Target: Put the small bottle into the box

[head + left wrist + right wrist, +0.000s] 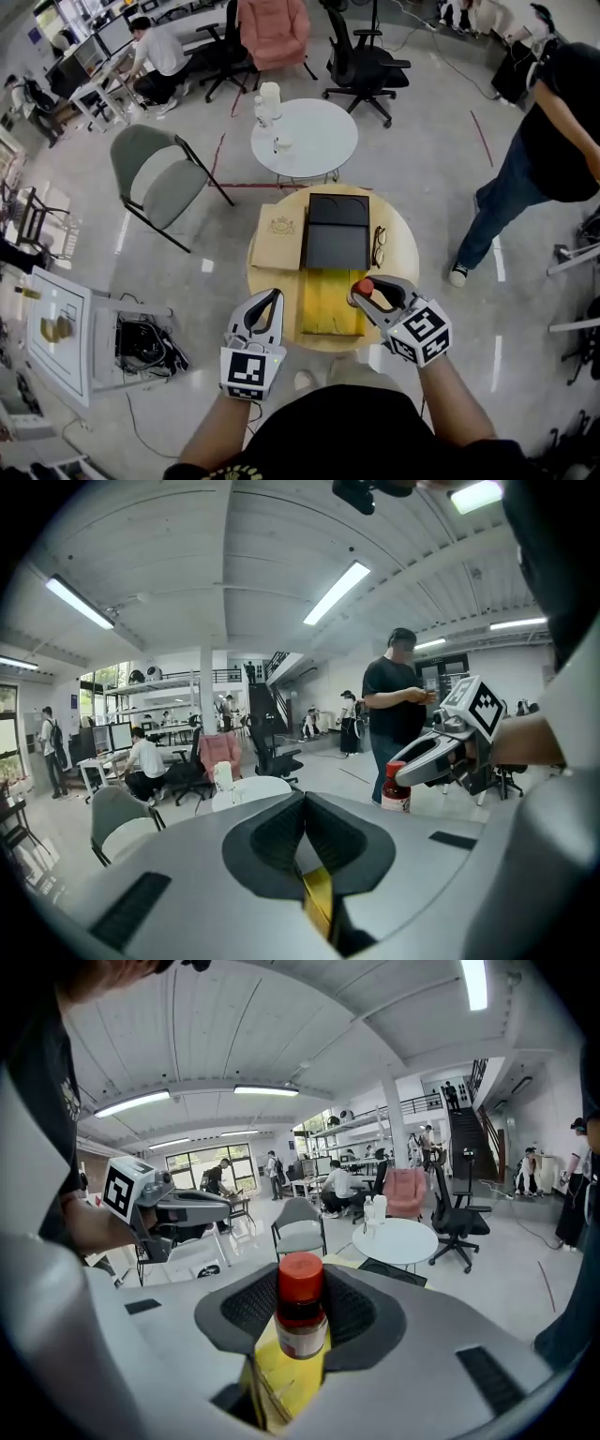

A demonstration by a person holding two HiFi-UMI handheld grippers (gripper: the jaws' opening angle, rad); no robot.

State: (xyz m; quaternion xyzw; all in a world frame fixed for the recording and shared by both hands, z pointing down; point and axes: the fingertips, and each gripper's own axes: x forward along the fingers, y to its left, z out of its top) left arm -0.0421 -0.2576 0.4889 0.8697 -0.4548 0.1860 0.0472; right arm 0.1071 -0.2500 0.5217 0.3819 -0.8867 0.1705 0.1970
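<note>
The right tongs (302, 1335) are clenched on the small bottle (301, 1309), which stands upright with its red cap on top, at the 3 o'clock edge of the yellow box (330, 302) on the round counter (405, 246). The left tongs (272, 298) are pressed together on nothing, at the box's 9 o'clock.

Small bottle (301, 1330) was glossy w/ smooth red plastic cap (300, 1277). Right tongs (361, 291) & left tongs (272, 298) had smooth matt grey plastic shells, black ribbed pads (246, 1309). Box (336, 246) looked matt black inside. Counter (401, 261) was pale wood-look, floor (422, 169) glossy.
</note>
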